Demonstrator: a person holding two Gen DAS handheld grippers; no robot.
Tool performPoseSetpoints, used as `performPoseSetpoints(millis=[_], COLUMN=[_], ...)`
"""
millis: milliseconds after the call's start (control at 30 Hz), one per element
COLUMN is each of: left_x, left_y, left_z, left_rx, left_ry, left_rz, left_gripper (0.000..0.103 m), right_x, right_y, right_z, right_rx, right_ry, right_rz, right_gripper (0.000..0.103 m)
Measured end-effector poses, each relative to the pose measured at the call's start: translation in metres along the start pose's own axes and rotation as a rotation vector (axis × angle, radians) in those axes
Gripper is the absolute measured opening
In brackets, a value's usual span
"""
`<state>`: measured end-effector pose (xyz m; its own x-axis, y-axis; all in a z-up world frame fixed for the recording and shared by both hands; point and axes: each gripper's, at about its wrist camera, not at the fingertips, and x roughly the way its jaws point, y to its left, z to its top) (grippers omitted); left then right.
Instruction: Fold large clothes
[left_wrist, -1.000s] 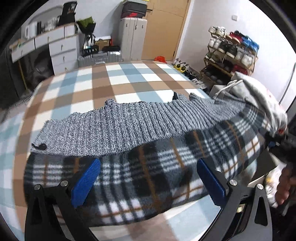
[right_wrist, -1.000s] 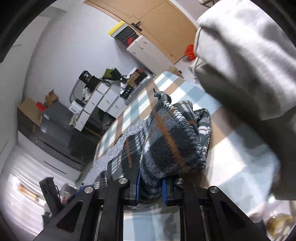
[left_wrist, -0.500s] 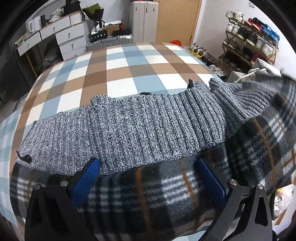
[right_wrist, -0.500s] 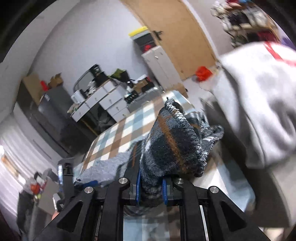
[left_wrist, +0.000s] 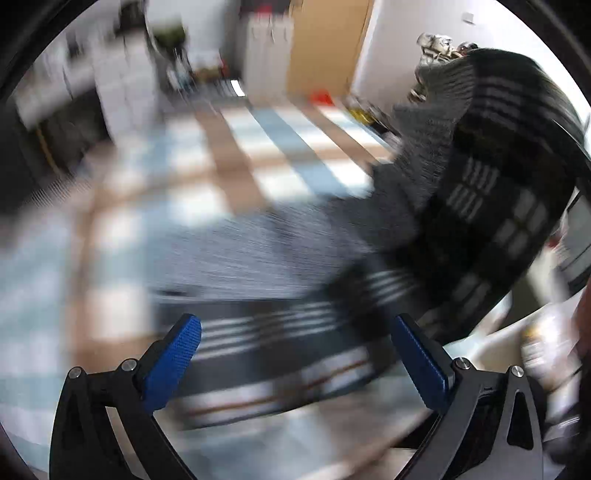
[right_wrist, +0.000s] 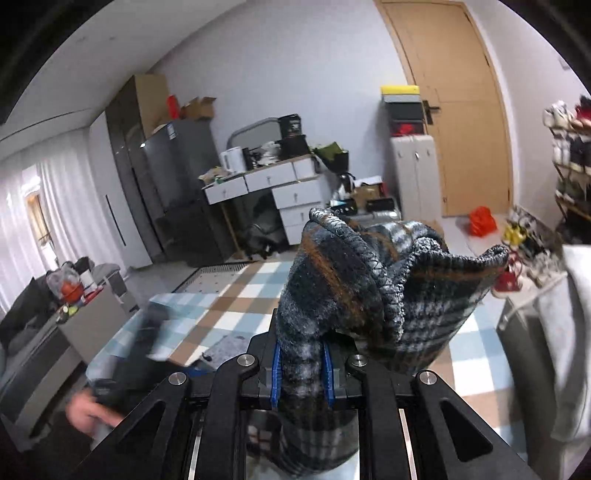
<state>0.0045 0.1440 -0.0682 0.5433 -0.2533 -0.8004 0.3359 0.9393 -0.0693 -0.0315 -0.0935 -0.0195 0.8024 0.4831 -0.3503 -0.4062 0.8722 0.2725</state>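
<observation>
A large dark plaid garment with a grey ribbed knit part lies on the checked table; its right side is lifted in a tall fold. The left wrist view is badly blurred. My left gripper hovers over the plaid cloth, open, with its blue pads wide apart and nothing clamped. In the right wrist view my right gripper is shut on a bunched edge of the plaid garment, held up above the table.
A grey sweatshirt sits at the table's right edge. A person's hand shows low at the left. White drawers, a fridge, a white cabinet, a wooden door and a shoe rack stand beyond the table.
My right gripper rose and rolled upright, carrying the plaid edge higher. My left gripper shifted fast, blurring its view; the garment's right side now stands lifted in a tall fold.
</observation>
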Motion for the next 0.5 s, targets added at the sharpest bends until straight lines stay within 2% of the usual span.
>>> performPoseSetpoints(millis=[33,67,100,233,333,500], left_x=[-0.005,-0.003,0.004,0.045,0.054,0.04], left_y=[0.014,0.035,0.049,0.076,0.085,0.096], left_z=[-0.003,-0.008,-0.012,-0.028,-0.026,-0.036], left_rx=[-0.023,-0.095,-0.143,-0.203,-0.302,-0.351], left_ry=[-0.011,0.01,0.036,0.185,0.21,0.209], left_rz=[0.041,0.027,-0.023,-0.091,-0.209,-0.226], left_gripper=[0.101,0.101,0.101,0.101,0.1,0.1], right_x=[0.0,0.002,0.006,0.016,0.027,0.048], right_y=[0.005,0.012,0.019,0.045,0.067,0.087], right_z=[-0.001,-0.001,-0.001,-0.003,-0.001,0.004], right_rx=[-0.017,-0.041,-0.067,-0.181,-0.272,-0.307], right_ry=[0.002,0.006,0.017,0.059,0.087,0.151], right_rz=[0.002,-0.002,-0.002,-0.002,-0.011,0.028], right_gripper=[0.017,0.017,0.017,0.017,0.017,0.017])
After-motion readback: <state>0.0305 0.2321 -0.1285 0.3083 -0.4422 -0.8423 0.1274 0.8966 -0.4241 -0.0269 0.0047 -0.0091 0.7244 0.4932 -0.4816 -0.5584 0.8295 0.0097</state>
